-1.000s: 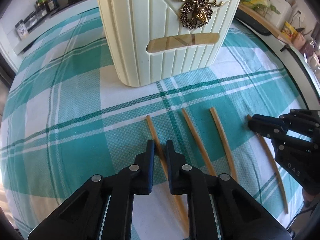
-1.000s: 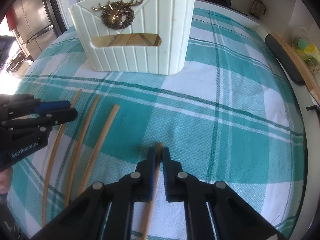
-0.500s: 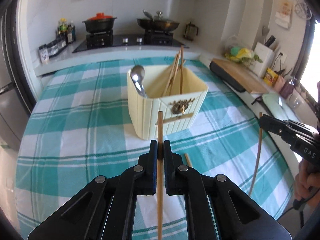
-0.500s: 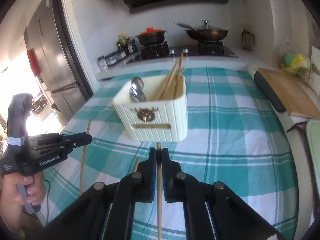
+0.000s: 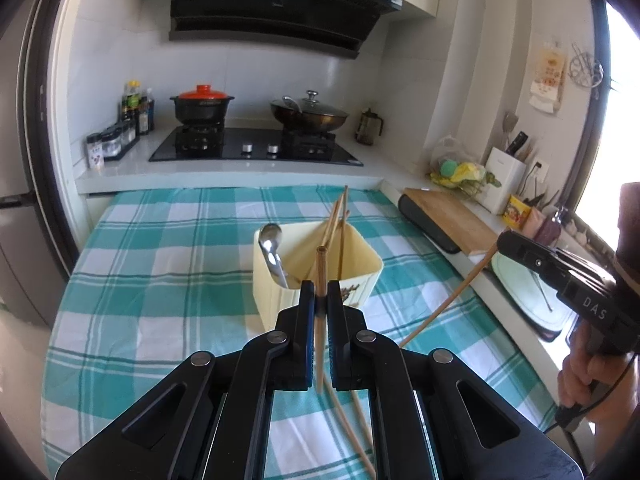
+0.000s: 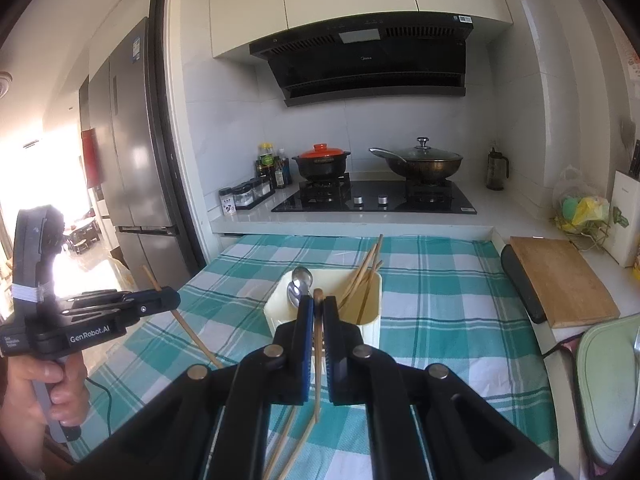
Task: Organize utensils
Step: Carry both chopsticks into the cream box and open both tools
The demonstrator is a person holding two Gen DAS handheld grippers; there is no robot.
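Observation:
A cream utensil holder (image 5: 276, 292) (image 6: 370, 316) stands on the checked tablecloth and holds a metal spoon (image 5: 270, 246) (image 6: 298, 286) and several chopsticks (image 5: 336, 220) (image 6: 366, 276). My left gripper (image 5: 320, 294) (image 6: 170, 300) is shut on a wooden chopstick (image 5: 321, 268) (image 6: 188, 330), held high above the table in front of the holder. My right gripper (image 6: 316, 306) (image 5: 506, 246) is shut on another chopstick (image 6: 318, 344) (image 5: 448, 304), also raised. Two more chopsticks (image 5: 352, 428) (image 6: 288, 440) lie on the cloth below the grippers.
The tablecloth (image 5: 160, 280) covers the table. Behind it is a counter with a stove (image 5: 256, 146), a red-lidded pot (image 5: 202, 104), a wok (image 5: 308, 114) and spice jars (image 5: 108, 144). A cutting board (image 5: 448, 220) lies at the right, a fridge (image 6: 136, 160) at the left.
Both grippers rose from the cloth, each lifting a chopstick, and tilted up so the kitchen shows. The holder now lies lower and farther away.

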